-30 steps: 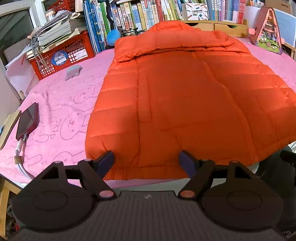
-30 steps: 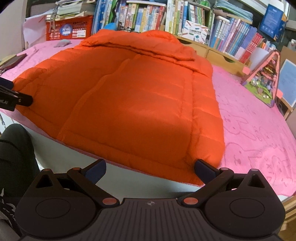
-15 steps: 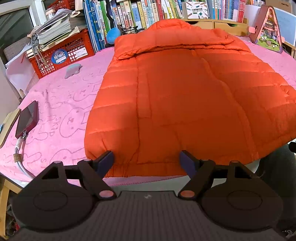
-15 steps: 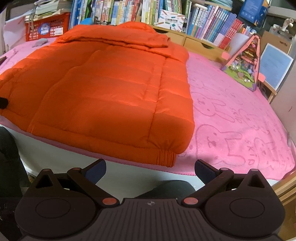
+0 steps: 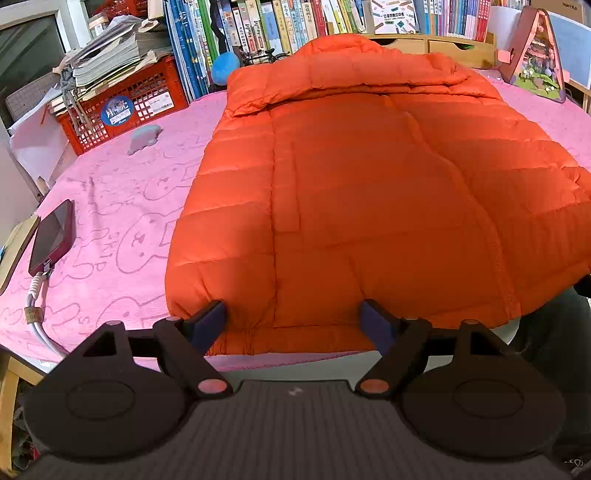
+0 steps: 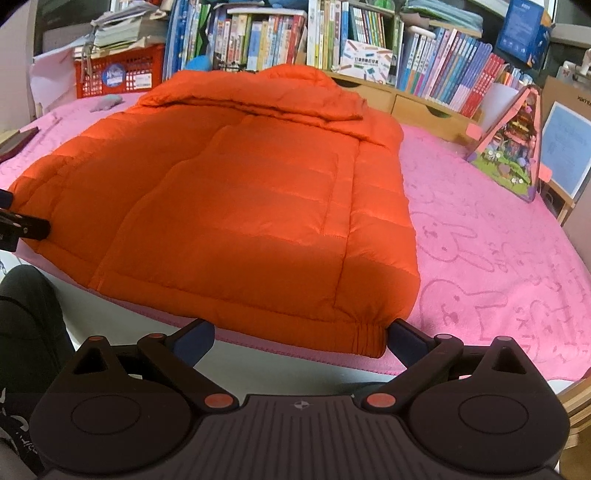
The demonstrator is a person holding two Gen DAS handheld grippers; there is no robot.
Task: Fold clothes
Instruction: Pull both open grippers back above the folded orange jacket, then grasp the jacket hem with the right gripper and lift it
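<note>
Jacket (image 5: 369,206), orange puffer, lies flat on pink rabbit-print cloth (image 5: 122,221), hood at 12 o'clock toward bookshelf (image 5: 295,22), hem at 6 o'clock on the near table edge. Left gripper (image 5: 293,319) jaws apart, straddling hem near its left corner, pads not pressing fabric. Right gripper (image 6: 301,338) jaws apart too, framing hem's right corner at elastic cuff, no clamp. Phone (image 5: 51,236) at 9 o'clock in left view. Red crate (image 5: 122,103) at 10 o'clock. Triangular toy house (image 6: 506,147) at 2 o'clock in right view.
</note>
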